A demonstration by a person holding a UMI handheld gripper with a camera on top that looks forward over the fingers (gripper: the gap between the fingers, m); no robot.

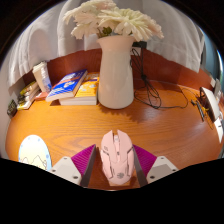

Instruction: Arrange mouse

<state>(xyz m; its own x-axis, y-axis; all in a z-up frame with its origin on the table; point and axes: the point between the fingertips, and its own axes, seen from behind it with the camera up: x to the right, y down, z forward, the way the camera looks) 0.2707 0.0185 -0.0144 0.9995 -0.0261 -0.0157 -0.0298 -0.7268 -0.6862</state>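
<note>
Between the tongs (116,165), just short of a white vase (116,70) on the wooden counter (170,125), the pale mouse (117,156) sits pinched by both pads, apparently held firm for repositioning.

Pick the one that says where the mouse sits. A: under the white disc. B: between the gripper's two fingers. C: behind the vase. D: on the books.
B: the mouse lies on the wooden table between the gripper fingers, ahead of the white vase, away from the books.
</note>
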